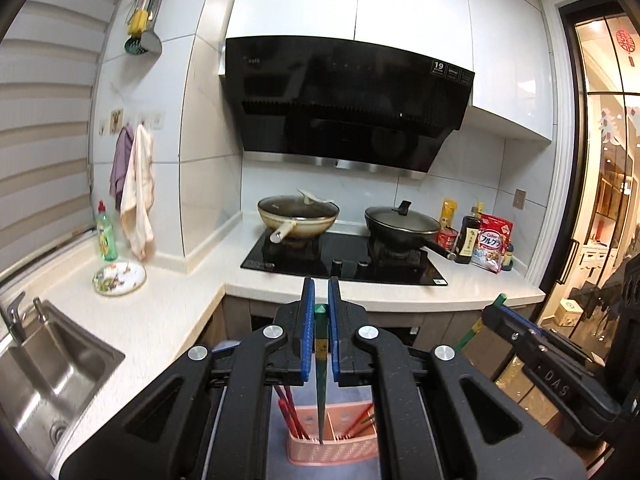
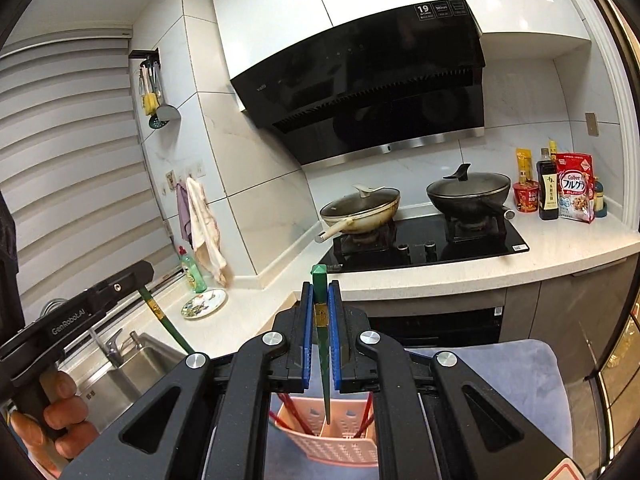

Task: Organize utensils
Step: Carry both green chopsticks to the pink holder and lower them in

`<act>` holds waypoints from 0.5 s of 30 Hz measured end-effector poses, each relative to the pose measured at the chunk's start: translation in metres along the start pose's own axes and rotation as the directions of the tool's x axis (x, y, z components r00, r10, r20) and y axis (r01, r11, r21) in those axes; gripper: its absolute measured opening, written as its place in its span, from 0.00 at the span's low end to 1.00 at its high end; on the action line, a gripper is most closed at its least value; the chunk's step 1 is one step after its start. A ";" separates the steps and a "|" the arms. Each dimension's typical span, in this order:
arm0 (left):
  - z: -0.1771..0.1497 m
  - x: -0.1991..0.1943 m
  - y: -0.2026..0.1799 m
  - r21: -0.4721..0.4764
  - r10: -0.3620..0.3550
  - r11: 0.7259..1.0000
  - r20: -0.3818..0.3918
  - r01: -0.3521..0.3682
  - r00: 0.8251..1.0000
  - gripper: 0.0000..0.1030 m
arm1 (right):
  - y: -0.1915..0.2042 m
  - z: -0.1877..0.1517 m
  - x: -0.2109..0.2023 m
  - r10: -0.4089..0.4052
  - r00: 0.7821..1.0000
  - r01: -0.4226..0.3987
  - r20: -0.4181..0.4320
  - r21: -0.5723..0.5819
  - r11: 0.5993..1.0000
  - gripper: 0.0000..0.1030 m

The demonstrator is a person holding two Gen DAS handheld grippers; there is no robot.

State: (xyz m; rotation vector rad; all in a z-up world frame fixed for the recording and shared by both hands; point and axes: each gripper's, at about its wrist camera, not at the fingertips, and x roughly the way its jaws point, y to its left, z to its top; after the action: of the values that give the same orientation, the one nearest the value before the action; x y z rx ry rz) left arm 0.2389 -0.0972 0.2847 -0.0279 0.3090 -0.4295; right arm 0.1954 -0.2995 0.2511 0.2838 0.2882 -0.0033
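Observation:
My left gripper is shut on a green chopstick held upright, its tip down in the pink utensil holder. My right gripper is shut on a second green chopstick, also upright with its tip in the pink holder. Red chopsticks lean in the holder's side compartments, and they show in the right wrist view too. The left gripper's chopstick shows at the left of the right wrist view. The right gripper's chopstick shows at the right of the left wrist view.
The holder stands on a grey-blue surface. Behind are a white L-shaped counter, a steel sink, a patterned plate, a green soap bottle, a black hob with two lidded pans, and food packets.

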 end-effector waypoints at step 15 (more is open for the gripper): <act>-0.022 0.056 0.000 0.015 0.009 1.000 -0.050 -0.008 0.999 0.06 | -0.013 -0.044 0.057 -0.040 0.991 0.038 -0.124 -0.016 0.999 0.07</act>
State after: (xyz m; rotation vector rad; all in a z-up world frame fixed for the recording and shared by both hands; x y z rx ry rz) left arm 0.2804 -0.1199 0.2475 -0.0017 0.3552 -0.4246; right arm 0.2371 -0.2974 0.1906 0.2651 0.4178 -0.0222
